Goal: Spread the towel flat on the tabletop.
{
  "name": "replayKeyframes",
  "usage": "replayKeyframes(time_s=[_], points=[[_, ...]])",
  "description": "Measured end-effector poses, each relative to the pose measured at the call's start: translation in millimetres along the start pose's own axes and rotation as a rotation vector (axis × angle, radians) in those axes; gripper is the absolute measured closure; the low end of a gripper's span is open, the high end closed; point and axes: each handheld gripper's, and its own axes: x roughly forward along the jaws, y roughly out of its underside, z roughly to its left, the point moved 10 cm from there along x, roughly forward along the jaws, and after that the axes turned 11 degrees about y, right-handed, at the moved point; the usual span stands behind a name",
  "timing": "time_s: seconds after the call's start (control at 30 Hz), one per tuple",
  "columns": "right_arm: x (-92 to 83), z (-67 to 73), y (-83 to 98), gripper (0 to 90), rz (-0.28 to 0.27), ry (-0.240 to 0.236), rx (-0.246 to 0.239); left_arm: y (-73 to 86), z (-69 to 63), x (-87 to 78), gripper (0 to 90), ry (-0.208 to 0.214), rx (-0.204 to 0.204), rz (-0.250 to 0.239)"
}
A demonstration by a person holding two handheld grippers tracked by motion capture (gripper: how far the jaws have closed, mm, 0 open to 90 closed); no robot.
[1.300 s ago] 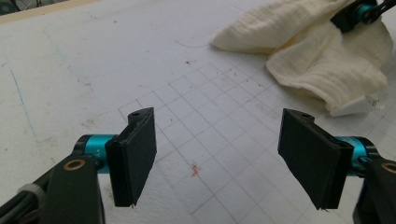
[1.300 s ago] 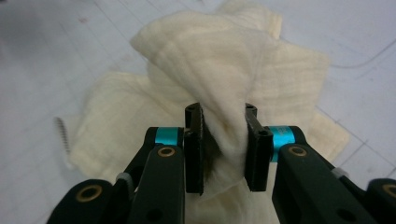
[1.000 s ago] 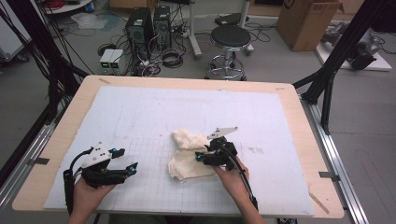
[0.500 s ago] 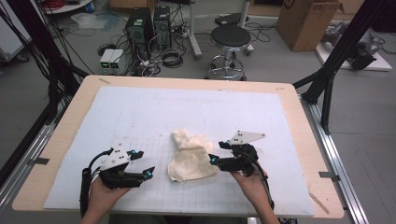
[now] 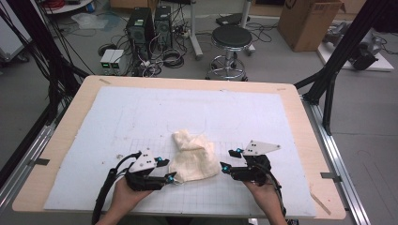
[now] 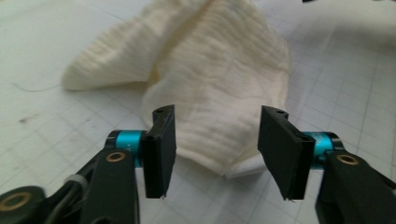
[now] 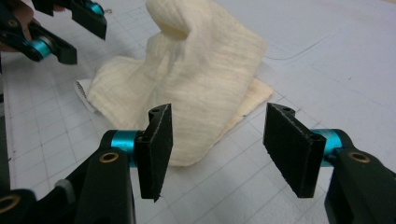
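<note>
A crumpled cream cloth [image 5: 192, 157] lies on the white gridded mat [image 5: 141, 117], humped up at its far side. My left gripper [image 5: 166, 168] is at the cloth's near left corner. In the left gripper view that corner [image 6: 219, 93] lies on the mat between the jaws; my left gripper [image 6: 215, 149] has just been closing, but its pads stand clear of the cloth. My right gripper [image 5: 227, 159] stands just right of the cloth, apart from it. In the right gripper view the cloth [image 7: 201, 79] lies ahead; my right gripper [image 7: 217, 149] has just closed a little and holds nothing.
The mat covers a wooden table [image 5: 300, 117]. Black frame posts [image 5: 328, 84] stand at the table's sides. Beyond the far edge, on the floor, are a stool [image 5: 230, 37], computer towers [image 5: 150, 23] with cables, and a cardboard box [image 5: 305, 18].
My left gripper has moved right up to the cloth's corner and narrowed its jaws. My right gripper has drawn back to the right, off the cloth, which now lies settled on the mat.
</note>
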Motion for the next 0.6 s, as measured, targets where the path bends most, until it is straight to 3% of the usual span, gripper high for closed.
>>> replayKeyframes(time_s=[0.13, 0.33, 0.43, 0.6], points=[[-0.1, -0.9, 1.8, 42.7, 0.005, 0.001, 0.002, 4.6, -2.7, 14.6, 56.7, 0.017, 0.018, 0.056], [-0.2, -3.0, 1.7, 42.7, -0.003, 0.000, 0.002, 10.1, -1.0, 25.9, 74.9, 0.022, 0.020, 0.111], [0.3, -4.2, 2.5, 42.7, -0.004, 0.000, 0.003, 9.2, 0.5, 24.2, 84.9, 0.017, 0.028, 0.116], [1.4, -3.2, 3.7, 42.8, 0.004, -0.003, 0.003, 7.2, 3.5, 12.5, 86.9, 0.001, 0.044, 0.119]])
